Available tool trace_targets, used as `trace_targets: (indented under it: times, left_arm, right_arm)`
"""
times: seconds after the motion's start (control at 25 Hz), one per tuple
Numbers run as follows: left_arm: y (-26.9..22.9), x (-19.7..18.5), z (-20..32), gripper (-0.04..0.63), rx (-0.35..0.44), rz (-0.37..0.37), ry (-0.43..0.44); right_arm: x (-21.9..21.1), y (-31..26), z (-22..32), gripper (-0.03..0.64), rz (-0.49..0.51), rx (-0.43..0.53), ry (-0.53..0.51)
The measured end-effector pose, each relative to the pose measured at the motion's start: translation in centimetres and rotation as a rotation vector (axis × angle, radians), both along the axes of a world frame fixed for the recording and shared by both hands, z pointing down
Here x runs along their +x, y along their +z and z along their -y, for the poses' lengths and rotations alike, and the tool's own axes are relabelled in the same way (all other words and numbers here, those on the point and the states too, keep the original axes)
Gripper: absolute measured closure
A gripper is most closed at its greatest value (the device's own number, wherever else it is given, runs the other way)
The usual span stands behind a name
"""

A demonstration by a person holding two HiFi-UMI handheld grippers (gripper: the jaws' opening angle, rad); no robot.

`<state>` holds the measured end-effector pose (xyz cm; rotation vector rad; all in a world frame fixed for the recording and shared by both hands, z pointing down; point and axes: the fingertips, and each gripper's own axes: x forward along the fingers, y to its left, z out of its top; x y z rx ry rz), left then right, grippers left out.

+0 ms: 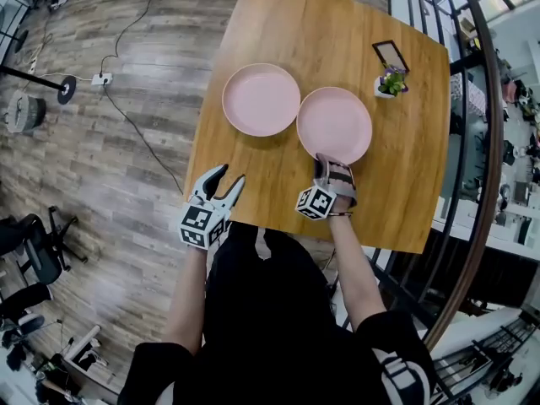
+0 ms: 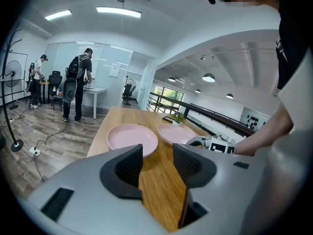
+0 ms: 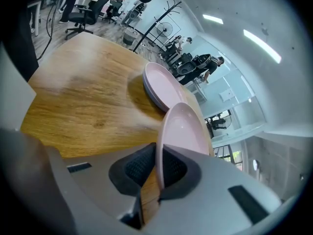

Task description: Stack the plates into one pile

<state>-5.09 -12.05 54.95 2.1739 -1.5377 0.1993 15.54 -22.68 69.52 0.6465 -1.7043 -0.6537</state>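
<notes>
Open office, wood-plank floor point(image 1: 110, 142), square wooden bench point(image 1: 354, 24) (people point(image 2: 78, 82) at desks further back). Two pink plates side by side mid-bench: left plate point(image 1: 261, 99) free, right plate point(image 1: 334, 125) pinched at its near rim by the right gripper point(image 1: 330, 162) jaws. Left gripper point(image 1: 229, 175) at the bench's near edge, jaws apart, nothing between them.

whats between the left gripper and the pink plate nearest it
Nothing: only bare wooden table lies between the left gripper and that pink plate, as the head view and the left gripper view both show.
</notes>
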Motion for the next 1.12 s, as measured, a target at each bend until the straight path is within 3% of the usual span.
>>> trace_targets:
  times: [1.12]
  left_arm:
    - [1.2,-10.5,3.7,0.382,-0.021,0.026,0.004]
  right_arm:
    - [-16.7,0.7,3.0,0.588,0.004,0.042,-0.222]
